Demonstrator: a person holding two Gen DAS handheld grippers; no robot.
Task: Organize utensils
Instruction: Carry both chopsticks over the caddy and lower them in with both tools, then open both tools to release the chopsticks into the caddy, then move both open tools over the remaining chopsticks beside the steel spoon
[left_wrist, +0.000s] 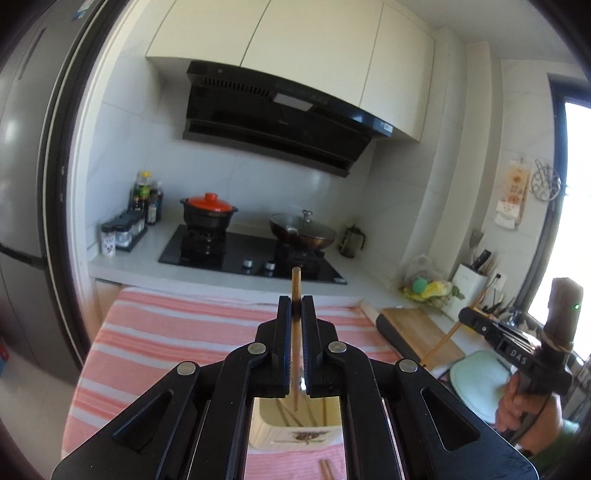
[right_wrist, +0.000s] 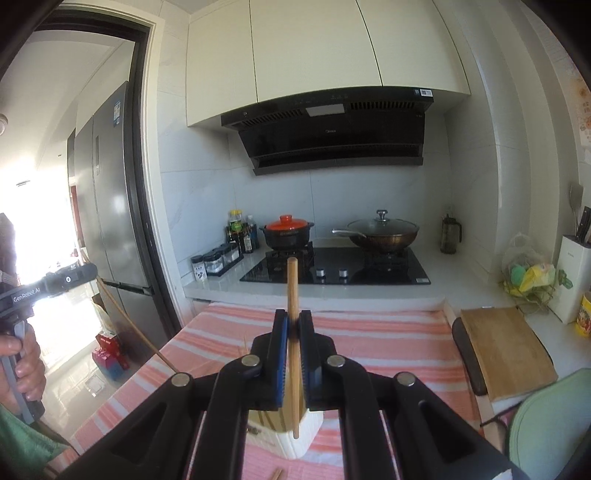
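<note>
My left gripper (left_wrist: 295, 306) is shut on a wooden chopstick (left_wrist: 296, 288), held upright, its lower tip over a cream utensil holder (left_wrist: 295, 430) with several chopsticks inside. My right gripper (right_wrist: 293, 320) is shut on another wooden chopstick (right_wrist: 292, 284), its lower end hanging over the same cream holder (right_wrist: 295, 439). The right gripper also shows in the left wrist view (left_wrist: 466, 316), holding its chopstick slanted. The left gripper also shows in the right wrist view (right_wrist: 88, 271) with its chopstick (right_wrist: 129, 325). Loose chopstick ends lie on the cloth (left_wrist: 327, 469).
The holder stands on a pink striped cloth (left_wrist: 177, 332) in front of a counter with a black hob (left_wrist: 251, 254), a red-lidded pot (left_wrist: 208, 214) and a wok (left_wrist: 303, 232). A wooden cutting board (right_wrist: 506, 343), a knife block (right_wrist: 574, 273) and a green chair (right_wrist: 554, 424) are at right. A fridge (right_wrist: 110, 206) is at left.
</note>
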